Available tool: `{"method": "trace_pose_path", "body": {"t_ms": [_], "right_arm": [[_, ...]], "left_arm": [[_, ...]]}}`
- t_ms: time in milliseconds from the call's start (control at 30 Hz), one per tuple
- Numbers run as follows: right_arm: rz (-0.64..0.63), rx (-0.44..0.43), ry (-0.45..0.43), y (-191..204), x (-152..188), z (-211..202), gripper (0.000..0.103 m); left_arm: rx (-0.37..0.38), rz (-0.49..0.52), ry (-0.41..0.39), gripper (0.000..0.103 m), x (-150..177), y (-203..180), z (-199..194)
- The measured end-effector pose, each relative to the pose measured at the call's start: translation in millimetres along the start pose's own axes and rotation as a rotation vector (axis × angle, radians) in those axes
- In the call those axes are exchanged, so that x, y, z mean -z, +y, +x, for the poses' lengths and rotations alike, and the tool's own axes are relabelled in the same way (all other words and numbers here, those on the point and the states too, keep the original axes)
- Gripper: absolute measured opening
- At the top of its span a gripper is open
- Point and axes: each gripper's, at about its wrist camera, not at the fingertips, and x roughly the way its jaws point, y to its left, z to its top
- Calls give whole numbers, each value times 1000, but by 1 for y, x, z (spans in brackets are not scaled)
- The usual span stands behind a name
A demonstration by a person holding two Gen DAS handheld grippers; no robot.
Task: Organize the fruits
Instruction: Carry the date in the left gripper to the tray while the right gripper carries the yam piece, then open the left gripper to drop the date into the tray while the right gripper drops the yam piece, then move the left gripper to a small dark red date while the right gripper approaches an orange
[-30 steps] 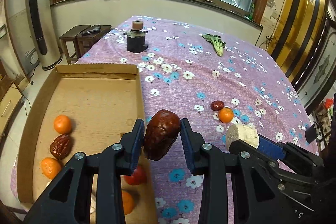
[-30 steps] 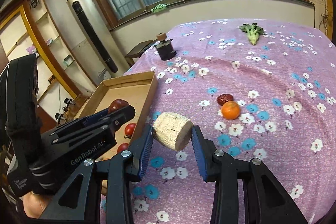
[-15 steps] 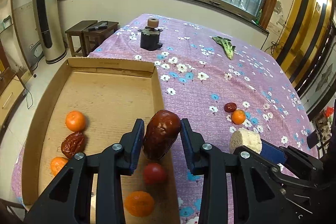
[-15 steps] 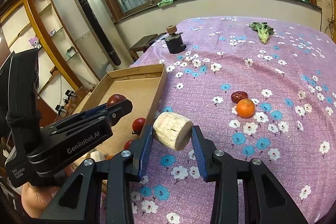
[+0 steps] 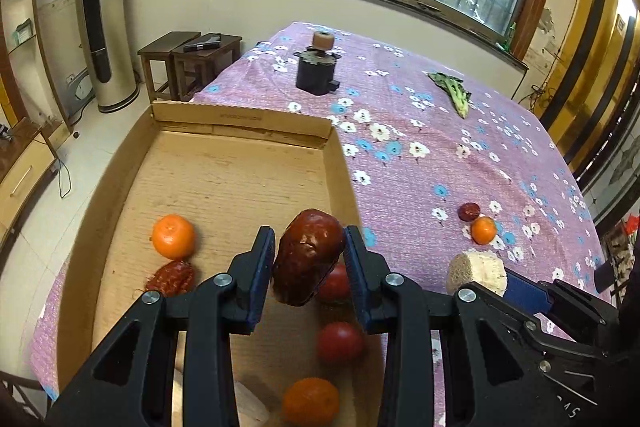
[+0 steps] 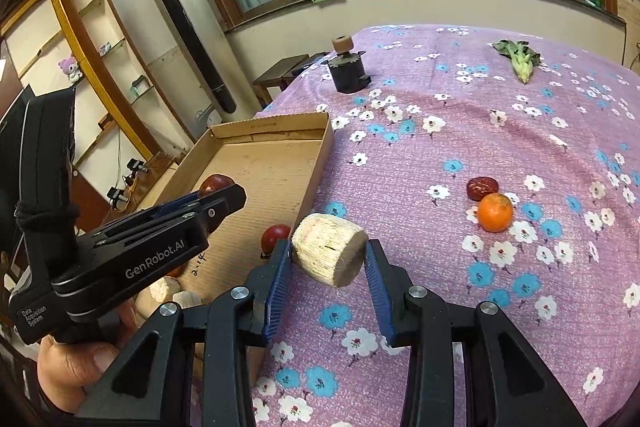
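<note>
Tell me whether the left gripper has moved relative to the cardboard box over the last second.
Yes. The left gripper, shut on the brown date, has shifted from above the box's right wall to over its floor.

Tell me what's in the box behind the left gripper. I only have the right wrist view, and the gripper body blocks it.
Observer: An orange lies on the left side of the box floor, with a wrinkled date right beside it on the near side.
Operator: Is the left gripper's load over the box?
Observer: Yes. The left gripper is shut on a big dark date above the floor, near the right wall.
Operator: Anything close under it?
Observer: Two red tomatoes and a second orange, nearer the camera.
</note>
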Motion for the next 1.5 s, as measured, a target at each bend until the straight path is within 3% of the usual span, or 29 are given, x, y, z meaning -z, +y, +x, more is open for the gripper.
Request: {"method": "trace_pose_path", "body": {"t_ms": [500, 667, 1033, 1200, 1333, 1500], "right_arm": [[-83, -46, 53, 39, -29, 59, 38], [-119, -42, 90, 54, -38, 89, 38], [-169, -57, 186, 67, -38, 132, 38], [-131, -71, 167, 58, -38, 122, 39], [-76, -84, 129, 41, -39, 98, 41], [8, -77, 74, 7, -33, 60, 42]], "left_arm": [[-75, -72, 0, 28, -31, 59, 16], [-111, -86, 42, 23, -42, 76, 40], [-105, -108, 88, 22, -43, 82, 53], [-107, -91, 86, 24, -44, 72, 47], [-95, -75, 67, 38, -43, 58, 38], [-69, -20, 48, 41, -36, 29, 25]]}}
